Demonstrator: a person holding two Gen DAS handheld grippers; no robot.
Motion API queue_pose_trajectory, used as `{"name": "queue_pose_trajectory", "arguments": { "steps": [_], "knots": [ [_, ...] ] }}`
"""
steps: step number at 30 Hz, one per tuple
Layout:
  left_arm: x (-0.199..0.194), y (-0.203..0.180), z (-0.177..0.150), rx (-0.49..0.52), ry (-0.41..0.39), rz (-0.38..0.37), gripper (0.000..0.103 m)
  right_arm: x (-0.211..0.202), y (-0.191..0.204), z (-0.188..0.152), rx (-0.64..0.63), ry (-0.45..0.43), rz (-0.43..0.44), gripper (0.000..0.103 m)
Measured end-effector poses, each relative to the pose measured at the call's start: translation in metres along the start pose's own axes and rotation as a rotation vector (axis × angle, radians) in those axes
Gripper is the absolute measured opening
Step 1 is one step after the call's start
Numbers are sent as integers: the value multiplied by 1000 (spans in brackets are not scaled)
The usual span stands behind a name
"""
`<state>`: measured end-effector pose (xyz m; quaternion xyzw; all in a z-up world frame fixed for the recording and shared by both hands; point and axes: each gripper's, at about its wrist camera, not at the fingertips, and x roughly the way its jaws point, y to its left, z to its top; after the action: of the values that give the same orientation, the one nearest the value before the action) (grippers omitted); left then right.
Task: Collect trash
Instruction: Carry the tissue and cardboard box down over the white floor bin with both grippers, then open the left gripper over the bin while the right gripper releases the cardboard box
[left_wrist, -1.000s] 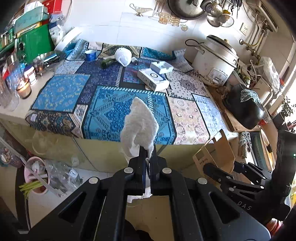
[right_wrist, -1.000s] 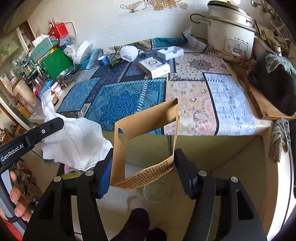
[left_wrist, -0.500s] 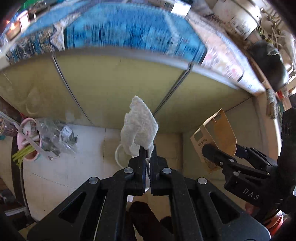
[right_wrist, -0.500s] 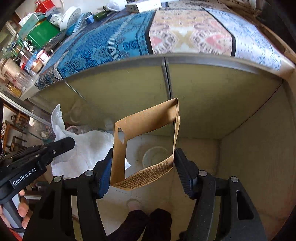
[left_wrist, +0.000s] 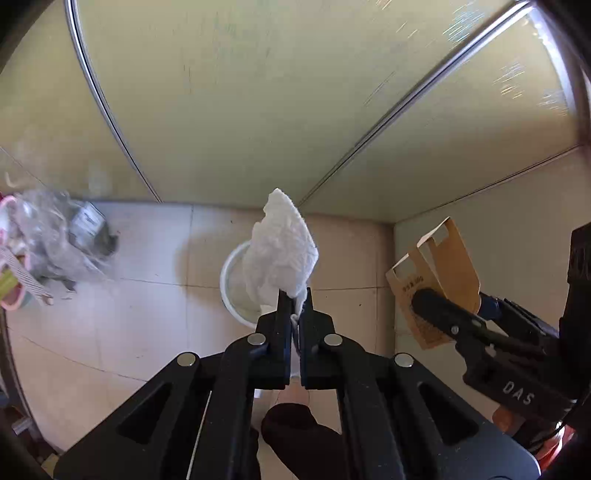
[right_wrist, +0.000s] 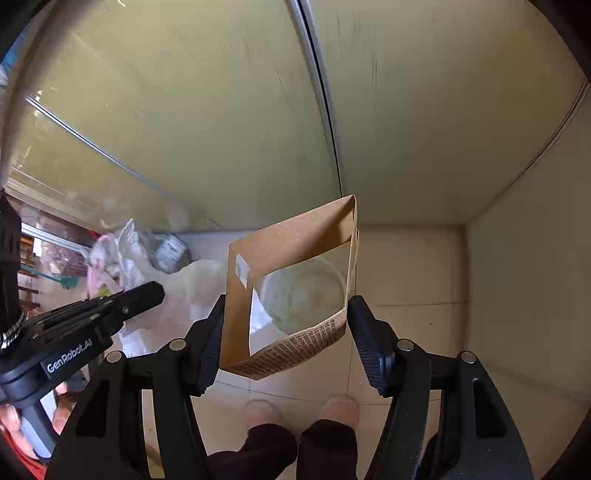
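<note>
My left gripper (left_wrist: 294, 295) pinches a crumpled white tissue (left_wrist: 280, 254), soft and nubbly, standing upright above the round white bin (left_wrist: 231, 291) on the tiled floor. My right gripper (right_wrist: 286, 325) squeezes a flattened brown cardboard sleeve (right_wrist: 291, 236), open-ended, long axis pointing away, over that bin.

Soft, crinkly white paper towel (left_wrist: 280, 251). Brown, matt cardboard sleeve (right_wrist: 291, 291). Smooth white plastic bucket (left_wrist: 231, 291). Shiny, smooth cupboard doors (left_wrist: 240, 110). Smooth floor tiles (left_wrist: 147, 314). Black matt plastic left gripper (left_wrist: 294, 306).
</note>
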<state>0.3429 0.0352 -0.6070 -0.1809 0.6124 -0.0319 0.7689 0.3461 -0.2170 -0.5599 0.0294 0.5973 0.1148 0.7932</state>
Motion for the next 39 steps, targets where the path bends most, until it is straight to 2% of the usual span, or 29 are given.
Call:
{"name": "queue_pose_trajectory", "arguments": {
  "steps": [6,10,14,17,22,26,30,33,39],
  "knots": [
    [90,33,-11,-25,67,-36,1,74,-3,-11,-32,61,-7,60],
    [125,47,-16,-28,87,-54,2,105,1,-12,-75,105,-7,60],
    [143,50,-20,-5,101,-57,2,125,2,-12,-112,132,-3,64],
    [148,45,-22,23,109,-82,13,144,1,-12,-114,158,1,65],
    [154,51,-21,35,105,-51,33,154,-10,-13,-118,177,-18,65],
    [145,55,-17,14,101,-30,33,154,-5,-14,-122,182,-28,65],
    [114,50,-15,7,88,3,33,131,2,-9,-114,178,-28,65],
    [79,47,-12,-7,86,8,33,90,10,-2,-107,163,-32,65],
    [-25,33,0,16,64,44,33,-15,41,18,-107,114,-41,65]
  ]
}}
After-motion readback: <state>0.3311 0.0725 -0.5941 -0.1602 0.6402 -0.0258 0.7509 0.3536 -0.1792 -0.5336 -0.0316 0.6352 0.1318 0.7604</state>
